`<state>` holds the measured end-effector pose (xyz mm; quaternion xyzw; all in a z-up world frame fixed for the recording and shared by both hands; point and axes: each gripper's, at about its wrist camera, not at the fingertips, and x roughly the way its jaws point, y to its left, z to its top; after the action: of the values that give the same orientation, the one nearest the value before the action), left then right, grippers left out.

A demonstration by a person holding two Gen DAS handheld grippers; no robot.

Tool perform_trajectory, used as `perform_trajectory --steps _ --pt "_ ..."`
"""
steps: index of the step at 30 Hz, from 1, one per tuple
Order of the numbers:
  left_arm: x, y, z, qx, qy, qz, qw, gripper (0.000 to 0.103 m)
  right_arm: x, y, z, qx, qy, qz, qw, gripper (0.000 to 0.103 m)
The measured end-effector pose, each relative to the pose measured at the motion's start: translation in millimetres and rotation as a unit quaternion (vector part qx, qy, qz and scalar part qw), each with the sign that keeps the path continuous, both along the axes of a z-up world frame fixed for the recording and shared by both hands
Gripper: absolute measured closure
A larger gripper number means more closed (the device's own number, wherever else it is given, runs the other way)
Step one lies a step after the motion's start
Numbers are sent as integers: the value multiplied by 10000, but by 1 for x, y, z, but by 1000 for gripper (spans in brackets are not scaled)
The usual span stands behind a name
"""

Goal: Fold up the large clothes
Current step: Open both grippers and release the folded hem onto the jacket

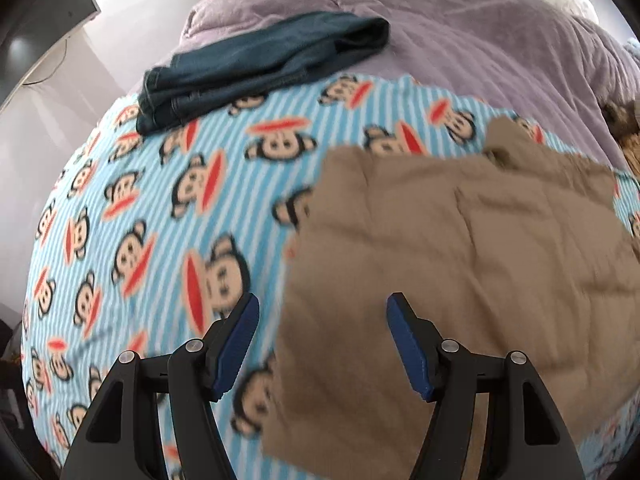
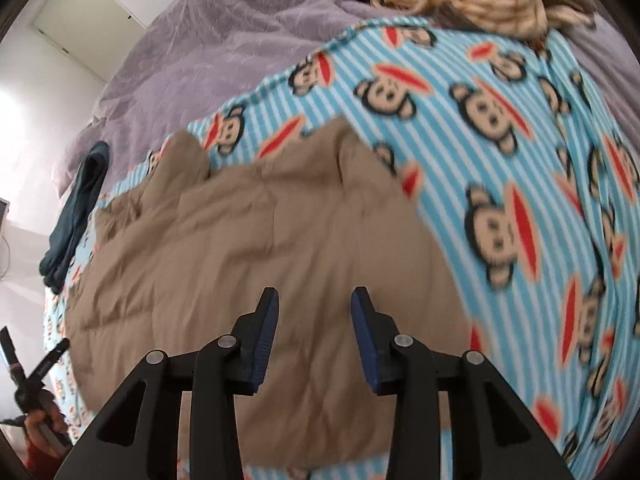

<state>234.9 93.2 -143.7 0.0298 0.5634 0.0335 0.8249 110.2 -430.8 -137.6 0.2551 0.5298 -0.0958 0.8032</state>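
Bed: monkey-print blanket over purple duvet.

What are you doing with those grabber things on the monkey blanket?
A person is folding clothes on a bed, with a gripper in each hand. A tan garment lies spread on the striped monkey blanket. The left gripper and the right gripper both hover over it with jaws open, holding nothing. Dark blue jeans sit already folded at the blanket's far edge.
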Motion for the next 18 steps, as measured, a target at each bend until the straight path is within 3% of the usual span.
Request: perform_trajectory --steps 4,7,8,10,18 --pt "-31 -14 -3 -59 211 -159 9996 35 -32 14 0 245 42 -15 9997 48" --pt "-53 -22 -7 -119 365 -260 9989 33 -51 28 -2 331 160 54 9993 45" --pt "-59 -24 -9 -177 468 -265 9984 17 -55 31 -4 357 190 65 9992 44" --pt "-69 -26 -9 -270 494 -208 9982 8 -64 38 -7 416 274 83 9987 43" --pt "-90 -34 -13 -383 602 -195 9973 8 -86 54 -18 619 461 110 9970 37"
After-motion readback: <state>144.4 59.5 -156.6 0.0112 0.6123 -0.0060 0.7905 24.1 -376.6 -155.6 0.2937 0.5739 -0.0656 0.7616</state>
